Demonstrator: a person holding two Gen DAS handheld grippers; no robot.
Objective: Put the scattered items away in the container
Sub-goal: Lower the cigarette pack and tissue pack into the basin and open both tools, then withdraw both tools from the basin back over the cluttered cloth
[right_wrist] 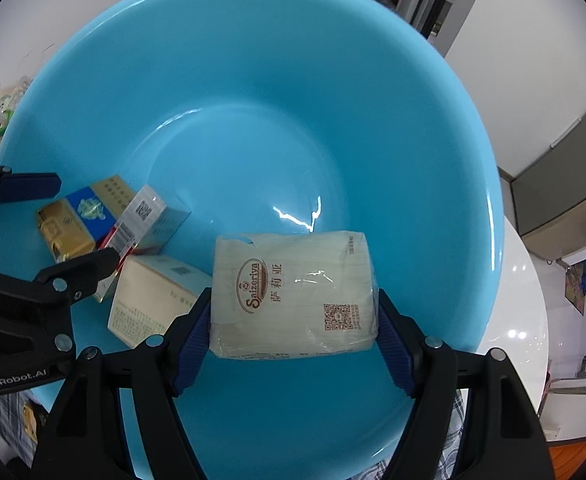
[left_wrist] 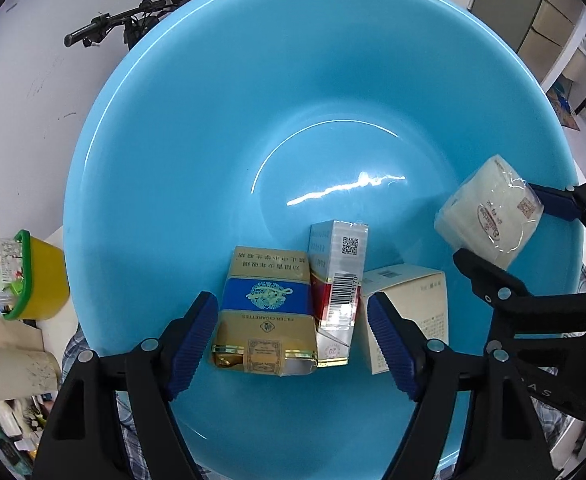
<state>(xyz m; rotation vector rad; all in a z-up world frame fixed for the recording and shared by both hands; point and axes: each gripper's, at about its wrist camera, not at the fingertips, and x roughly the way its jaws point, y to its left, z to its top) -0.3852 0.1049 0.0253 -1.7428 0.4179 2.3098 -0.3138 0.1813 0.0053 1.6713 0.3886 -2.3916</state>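
1. A blue basin [left_wrist: 253, 100] filled most of both views, resting on a white surface [right_wrist: 525, 280].
2. The right claw [right_wrist: 293, 332] was clamped on a wrapped napkin pack [right_wrist: 293, 292] held above the basin's floor.
3. The left claw [left_wrist: 293, 336] stood apart, empty, over three boxes.
4. A gold-and-blue cigarette pack [left_wrist: 265, 312], a red-and-white pack [left_wrist: 339, 280] and a cream box [left_wrist: 409, 304] lay touching side by side inside the basin.
5. A yellow tub [left_wrist: 41, 276] sat outside.
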